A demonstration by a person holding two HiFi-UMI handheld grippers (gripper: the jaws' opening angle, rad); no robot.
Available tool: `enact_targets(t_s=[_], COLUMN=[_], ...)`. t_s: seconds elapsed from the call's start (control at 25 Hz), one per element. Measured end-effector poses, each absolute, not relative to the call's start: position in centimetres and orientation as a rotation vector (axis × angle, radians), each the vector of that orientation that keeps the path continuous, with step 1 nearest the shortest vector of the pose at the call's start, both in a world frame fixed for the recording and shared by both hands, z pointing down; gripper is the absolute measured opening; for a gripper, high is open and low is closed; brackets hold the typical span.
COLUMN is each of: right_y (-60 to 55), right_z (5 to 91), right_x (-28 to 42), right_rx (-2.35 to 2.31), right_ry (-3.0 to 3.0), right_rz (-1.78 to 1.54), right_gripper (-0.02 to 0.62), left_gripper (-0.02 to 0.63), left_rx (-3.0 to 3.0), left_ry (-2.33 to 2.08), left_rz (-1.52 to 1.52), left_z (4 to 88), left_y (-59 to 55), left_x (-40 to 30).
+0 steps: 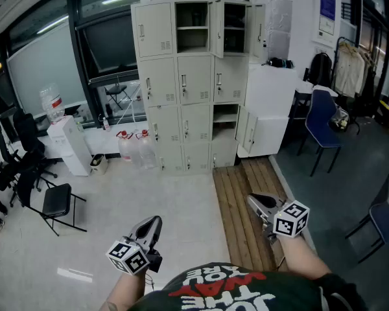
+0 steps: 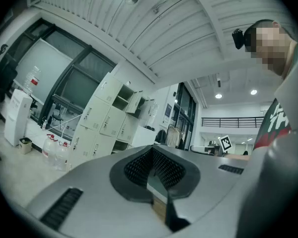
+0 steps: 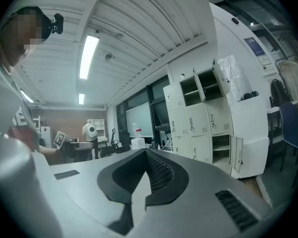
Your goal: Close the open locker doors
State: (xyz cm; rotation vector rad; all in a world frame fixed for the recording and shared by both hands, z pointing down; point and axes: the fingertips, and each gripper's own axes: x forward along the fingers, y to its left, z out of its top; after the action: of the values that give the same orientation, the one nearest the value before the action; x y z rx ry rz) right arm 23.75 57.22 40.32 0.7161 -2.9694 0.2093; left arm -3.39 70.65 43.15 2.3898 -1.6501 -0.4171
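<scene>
A beige bank of lockers (image 1: 181,83) stands against the far wall, well away from both grippers. Three doors hang open: a top-row door (image 1: 216,28), the top right door (image 1: 259,21) and a lower right door (image 1: 247,129). The lockers also show in the left gripper view (image 2: 109,128) and in the right gripper view (image 3: 198,118). My left gripper (image 1: 157,220) (image 2: 151,150) is held low at the bottom left, shut and empty. My right gripper (image 1: 251,199) (image 3: 146,152) is held at the bottom right, also shut with nothing in it.
A wooden slat platform (image 1: 243,206) runs from me toward the lockers' right end. A white cabinet (image 1: 272,109) and a blue chair (image 1: 321,118) stand at the right. At the left are a black folding chair (image 1: 57,199), water jugs (image 1: 133,144) and a water dispenser (image 1: 68,144).
</scene>
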Motion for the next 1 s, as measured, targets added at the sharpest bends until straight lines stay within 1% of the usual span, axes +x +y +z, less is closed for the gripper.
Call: enact_targets(t_s=[0.56,1.0], right_y=[57.3,55.9], right_z=[39.9,38.8], right_x=[25.4,28.3], right_rx=[0.738,0.733], right_ry=[-2.972,-2.967], right_rz=[0.198,0.148], right_gripper=[0.034,0.035], left_gripper=[0.003,0.003], left_rx=[2.397,2.411], left_ry=[-1.637,-1.647], left_rz=[-0.427,-0.402], left_z=[42.3,41.8], left_y=[70.7,68.2], left_x=[-1.8,1.5])
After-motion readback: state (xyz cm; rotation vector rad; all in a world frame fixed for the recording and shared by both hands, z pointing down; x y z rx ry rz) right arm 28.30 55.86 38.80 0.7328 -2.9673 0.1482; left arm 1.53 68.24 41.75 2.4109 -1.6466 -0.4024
